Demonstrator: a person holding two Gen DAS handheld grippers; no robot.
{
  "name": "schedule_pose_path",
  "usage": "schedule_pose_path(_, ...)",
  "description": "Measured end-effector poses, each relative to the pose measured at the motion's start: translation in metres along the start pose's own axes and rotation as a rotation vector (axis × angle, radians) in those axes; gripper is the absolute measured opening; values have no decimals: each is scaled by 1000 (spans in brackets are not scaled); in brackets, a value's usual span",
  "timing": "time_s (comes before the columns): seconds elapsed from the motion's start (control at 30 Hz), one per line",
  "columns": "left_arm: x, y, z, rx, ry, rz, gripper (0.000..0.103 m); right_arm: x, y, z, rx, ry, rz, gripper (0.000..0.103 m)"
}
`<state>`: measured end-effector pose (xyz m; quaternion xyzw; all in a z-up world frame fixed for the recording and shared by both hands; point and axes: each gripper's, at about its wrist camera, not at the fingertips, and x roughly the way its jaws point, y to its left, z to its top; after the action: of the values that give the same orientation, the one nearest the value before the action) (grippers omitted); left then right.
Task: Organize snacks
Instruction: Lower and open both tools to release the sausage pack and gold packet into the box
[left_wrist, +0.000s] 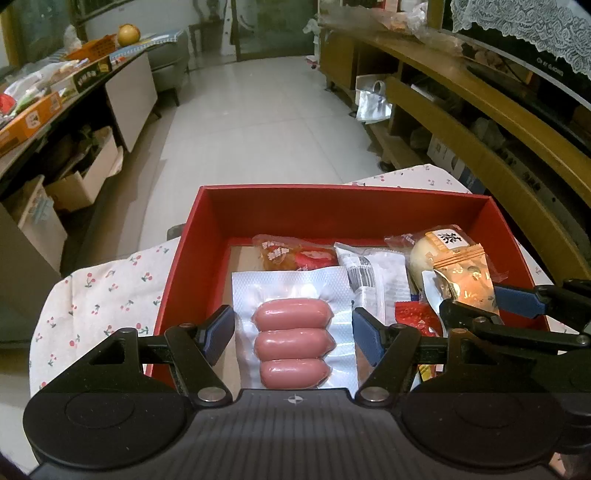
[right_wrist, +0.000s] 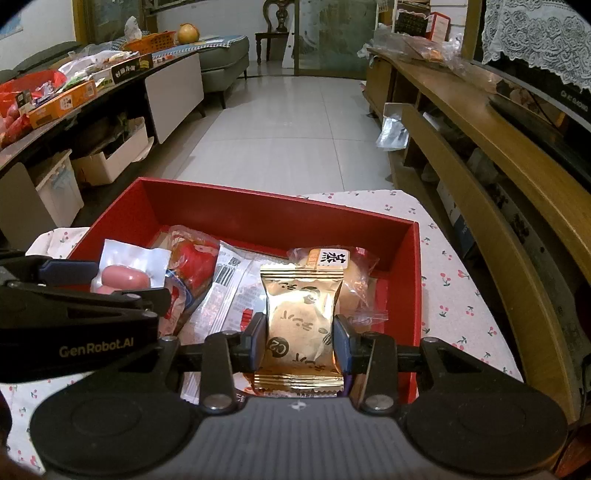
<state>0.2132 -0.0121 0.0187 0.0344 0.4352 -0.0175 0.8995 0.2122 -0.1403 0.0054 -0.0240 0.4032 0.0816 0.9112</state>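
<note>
1. Our right gripper (right_wrist: 300, 341) has its fingers (right_wrist: 257, 341) pressed against both sides of a gold snack packet (right_wrist: 301, 325), which stands upright between them over the near right part of the red box (right_wrist: 258, 218).
2. Our left gripper (left_wrist: 293, 332) has its fingers (left_wrist: 218, 332) about half open on either side of a vacuum pack of three pink sausages (left_wrist: 293, 343); the blue pads sit at the pack's clear edges, and we cannot tell whether they press on it.
3. The sausage pack lies flat in the near left part of the box.
4. Behind it lies a red-and-orange wrapped snack (left_wrist: 295, 254), and beside it a white-and-clear packet with a barcode (left_wrist: 373, 273).
5. A round pale bun in a clear wrapper (right_wrist: 354, 280) sits just behind the gold packet, towards the box's right wall.
6. The box rests on a worktop covered by a white cloth with a cherry print (right_wrist: 454, 280).
7. A pale tiled floor (right_wrist: 295, 129) stretches beyond.
</note>
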Motion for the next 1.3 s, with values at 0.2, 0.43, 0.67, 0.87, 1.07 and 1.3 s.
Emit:
schedule_pose_path(0.2, 1, -1, -2, 6, 0, 10, 75, 1, 3, 0, -15, -4, -8, 53)
schedule_pose_path(0.43, 2, -1, -3, 7, 2, 16, 75, 0, 6, -2, -38, -12, -25, 53)
schedule_pose_path(0.67, -5, -1, -3, 2, -10, 16, 75, -5, 7, -3, -40, -7, -35, 57)
schedule_pose_path(0.87, -11, 3, -3, -15, -16, 12, 78, -13, 11, -5, -50, -16, -17, 63)
schedule_pose_path(1.07, -19, 9, -4, -38, -26, 5, 80, -23, 12, -6, -41, -34, -4, 63)
schedule_pose_path(1.3, -27, 12, -6, -46, -40, 20, 84, -31, 10, -7, -18, -43, -5, 63)
